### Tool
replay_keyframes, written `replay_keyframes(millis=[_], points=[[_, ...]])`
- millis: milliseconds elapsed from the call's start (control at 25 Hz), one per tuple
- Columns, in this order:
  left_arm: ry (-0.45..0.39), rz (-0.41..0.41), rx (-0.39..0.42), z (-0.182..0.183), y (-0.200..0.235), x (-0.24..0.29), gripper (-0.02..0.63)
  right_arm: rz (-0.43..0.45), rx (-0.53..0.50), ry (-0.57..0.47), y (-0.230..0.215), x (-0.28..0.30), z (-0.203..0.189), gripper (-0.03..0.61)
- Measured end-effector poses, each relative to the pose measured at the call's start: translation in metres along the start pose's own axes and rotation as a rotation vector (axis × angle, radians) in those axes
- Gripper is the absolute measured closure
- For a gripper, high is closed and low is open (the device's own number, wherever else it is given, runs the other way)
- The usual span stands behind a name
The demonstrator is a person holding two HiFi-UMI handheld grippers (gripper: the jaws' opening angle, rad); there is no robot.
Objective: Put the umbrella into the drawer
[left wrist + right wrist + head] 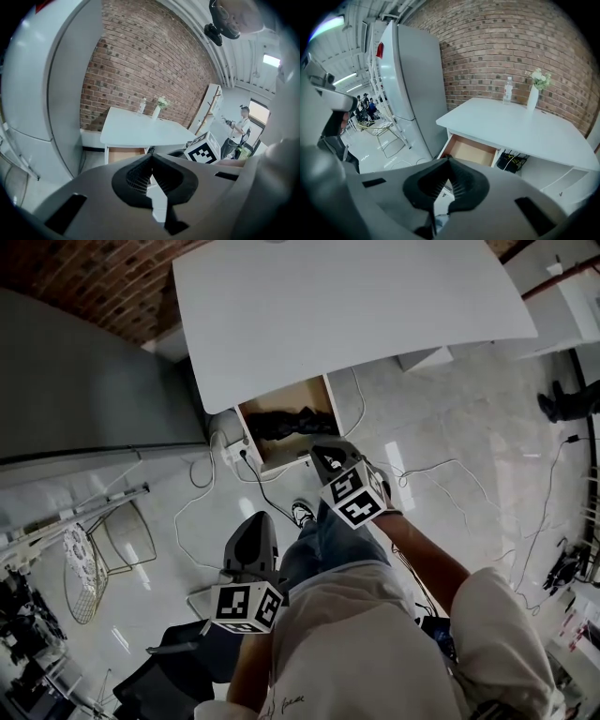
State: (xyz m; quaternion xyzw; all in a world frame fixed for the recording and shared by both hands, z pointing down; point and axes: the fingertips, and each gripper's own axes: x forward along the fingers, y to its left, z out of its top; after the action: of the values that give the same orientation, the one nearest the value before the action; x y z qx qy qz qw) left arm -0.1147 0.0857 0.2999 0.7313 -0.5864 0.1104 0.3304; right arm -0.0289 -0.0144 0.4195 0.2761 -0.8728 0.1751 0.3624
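Note:
A dark folded umbrella (286, 422) lies inside the open wooden drawer (323, 399) under the white table (347, 306). In the head view my right gripper (324, 452) hangs just in front of the drawer's open end, jaws shut and empty. My left gripper (255, 521) is lower left, over the floor, apart from the drawer, also shut with nothing in it. The right gripper view looks over shut jaws (448, 160) at the drawer (471, 151); its tan bottom shows and the umbrella is hidden there. In the left gripper view the shut jaws (151, 158) point toward the table (140, 131).
A grey refrigerator (84, 381) stands left of the table. A wire chair (103, 549) sits on the floor at left. White cables (202, 521) and a power strip (232, 452) trail near the drawer. A bottle (507, 96) and a vase (533, 96) stand on the table.

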Motion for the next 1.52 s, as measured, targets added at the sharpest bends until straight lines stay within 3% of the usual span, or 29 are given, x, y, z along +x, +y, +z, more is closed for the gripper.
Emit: replay_keyframes(millis=[360,1040,1520], points=[[-0.041,0.0,0.001,0.009,0.002,-0.018,0.597,0.028,0.066,-0.04,0.018,-0.033,0.007,0.561],[-0.126,-0.044,0.078,0.035,-0.029,-0.054,0.597,-0.013,0.043,-0.186,0.031,-0.123,0.051,0.561],[-0.207,-0.077,0.073,0.047,-0.022,-0.089,0.597,-0.027,0.044,-0.27,0.072,-0.167,0.068,0.561]])
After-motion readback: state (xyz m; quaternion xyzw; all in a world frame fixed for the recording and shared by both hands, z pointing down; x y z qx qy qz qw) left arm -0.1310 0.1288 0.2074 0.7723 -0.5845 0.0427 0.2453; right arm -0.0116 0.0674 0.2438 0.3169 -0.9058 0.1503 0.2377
